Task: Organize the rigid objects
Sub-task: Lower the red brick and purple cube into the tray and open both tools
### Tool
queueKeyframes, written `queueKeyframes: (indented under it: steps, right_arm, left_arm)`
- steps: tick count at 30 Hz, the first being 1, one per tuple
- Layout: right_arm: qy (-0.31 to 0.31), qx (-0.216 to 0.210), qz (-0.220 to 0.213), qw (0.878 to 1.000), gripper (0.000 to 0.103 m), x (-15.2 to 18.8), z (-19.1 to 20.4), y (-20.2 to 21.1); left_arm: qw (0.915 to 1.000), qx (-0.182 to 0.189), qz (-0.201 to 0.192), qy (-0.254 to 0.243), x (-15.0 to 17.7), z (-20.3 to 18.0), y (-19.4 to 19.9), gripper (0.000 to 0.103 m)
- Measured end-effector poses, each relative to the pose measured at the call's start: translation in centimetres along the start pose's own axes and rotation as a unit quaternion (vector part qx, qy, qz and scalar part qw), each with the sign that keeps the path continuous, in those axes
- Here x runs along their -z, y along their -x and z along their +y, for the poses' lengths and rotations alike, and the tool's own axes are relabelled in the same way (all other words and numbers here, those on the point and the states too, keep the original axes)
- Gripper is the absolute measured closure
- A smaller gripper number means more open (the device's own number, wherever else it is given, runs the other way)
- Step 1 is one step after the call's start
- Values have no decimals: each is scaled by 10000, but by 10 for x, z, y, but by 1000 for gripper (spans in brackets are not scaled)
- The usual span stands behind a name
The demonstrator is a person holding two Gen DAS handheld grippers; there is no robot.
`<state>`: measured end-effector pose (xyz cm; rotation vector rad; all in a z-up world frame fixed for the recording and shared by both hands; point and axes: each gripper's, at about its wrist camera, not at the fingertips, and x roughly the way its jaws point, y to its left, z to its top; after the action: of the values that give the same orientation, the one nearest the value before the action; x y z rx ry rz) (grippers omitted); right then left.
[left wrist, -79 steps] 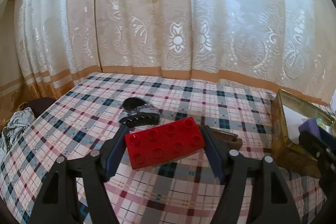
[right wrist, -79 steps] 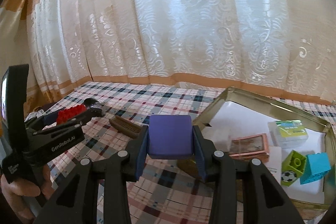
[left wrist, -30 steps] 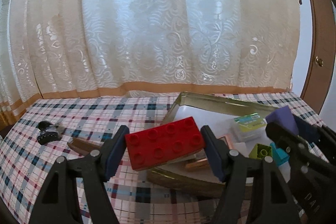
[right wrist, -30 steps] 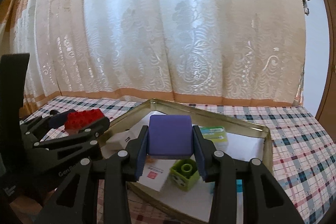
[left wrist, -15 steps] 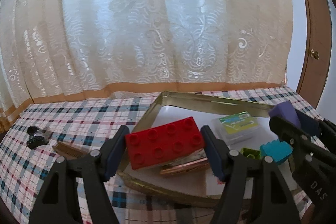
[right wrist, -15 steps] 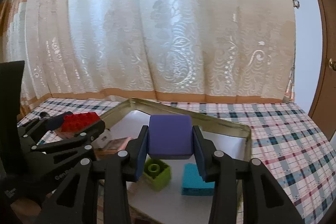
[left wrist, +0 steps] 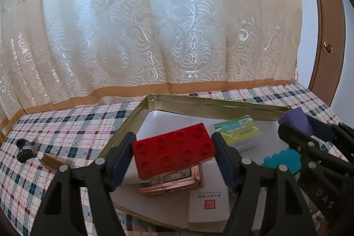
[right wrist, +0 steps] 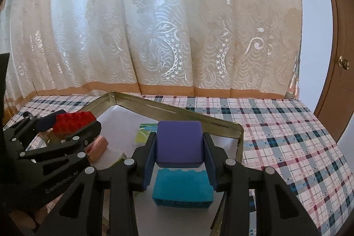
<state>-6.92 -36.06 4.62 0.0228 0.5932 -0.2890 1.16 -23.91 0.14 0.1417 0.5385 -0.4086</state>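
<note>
while each block sits between fingers [left wrist: 120, 158], both hang over the tin [left wrist: 199, 103].

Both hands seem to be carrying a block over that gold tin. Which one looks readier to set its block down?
Probably the right gripper. Its purple block hangs over the tin, with the teal block beneath. The left gripper holds its red brick over a copper-coloured box, so less bare floor beneath.

Cream lace curtain [right wrist: 154, 25] behind the plaid tablecloth [right wrist: 287, 136]; brown door [right wrist: 340, 59], perhaps wooden, at right.
</note>
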Motion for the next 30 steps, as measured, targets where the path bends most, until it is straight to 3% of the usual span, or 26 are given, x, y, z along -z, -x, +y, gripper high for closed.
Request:
queueKeyframes:
  steps: [9, 19, 21, 23, 26, 28, 30]
  right_arm:
    - [70, 46, 397, 9992, 60, 6, 1, -16]
    - [78, 21, 466, 9989, 60, 6, 2, -18]
    - [21, -58, 450, 9990, 60, 5, 1, -17]
    - [-89, -117, 447, 9989, 59, 6, -2, -17]
    - [-300, -158, 404, 9986, 50, 6, -7, -17]
    - [-397, -195, 264, 9987, 39, 5, -9, -11]
    - [-465, -154, 21, 9988, 20, 4, -10, -3]
  left_arm:
    - [9995, -112, 228, -166, 2, -12, -17, 33]
    - [9988, -162, 404, -205, 2, -13, -28, 34]
    - [9991, -118, 389, -131, 2, -11, -28, 23]
    - [9992, -234, 335, -42, 1, -7, -25, 5]
    - [9995, -292, 108, 3, 0, -1, -16, 0]
    - [9995, -329, -20, 26, -2, 3, -9, 0]
    - [9993, -334, -158, 75, -3, 9, -3, 0]
